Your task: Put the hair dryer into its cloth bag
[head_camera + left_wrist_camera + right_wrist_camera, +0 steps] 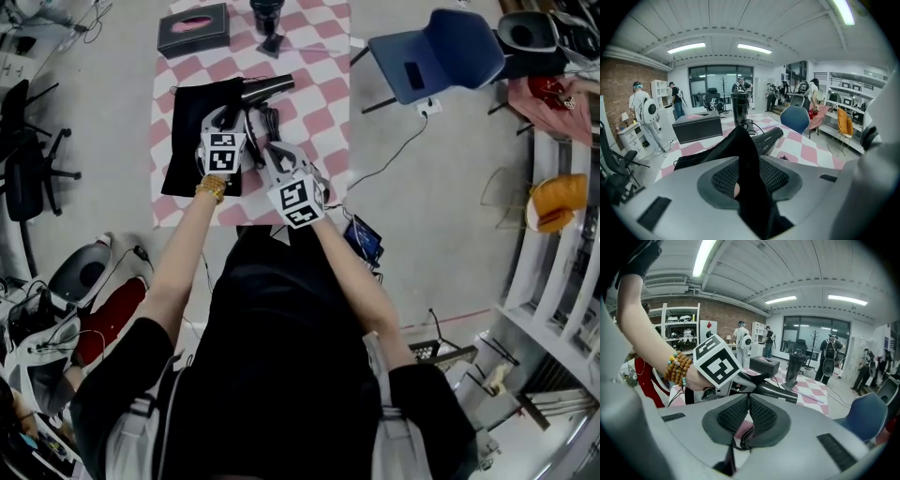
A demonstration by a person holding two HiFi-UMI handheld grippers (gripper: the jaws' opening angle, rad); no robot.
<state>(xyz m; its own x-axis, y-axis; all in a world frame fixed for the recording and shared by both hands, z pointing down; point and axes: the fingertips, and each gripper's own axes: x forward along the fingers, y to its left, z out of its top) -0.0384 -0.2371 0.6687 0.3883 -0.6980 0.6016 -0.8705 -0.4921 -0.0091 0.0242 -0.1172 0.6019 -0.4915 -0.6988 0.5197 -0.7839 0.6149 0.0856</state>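
Observation:
The black hair dryer (267, 89) lies on the pink-checked table (323, 103), nozzle to the right, its cord (272, 122) trailing toward me. Left of it lies the black cloth bag (192, 131). My left gripper (234, 114) is over the bag's right edge. In the left gripper view a raised fold of the bag (743, 150) stands between the parted pads of the left gripper (749, 164), with a slit of light beside it. My right gripper (749, 401) is shut, pads together, just short of the dryer (776, 392). A loop of cord (740, 442) shows under the pads; I cannot tell if it is pinched.
A black box (192, 28) and a dark upright stand (268, 21) sit at the table's far end. A blue chair (441, 52) stands to the right on the floor, with a cable and a small device (364, 239) near my right side. Several people stand across the room.

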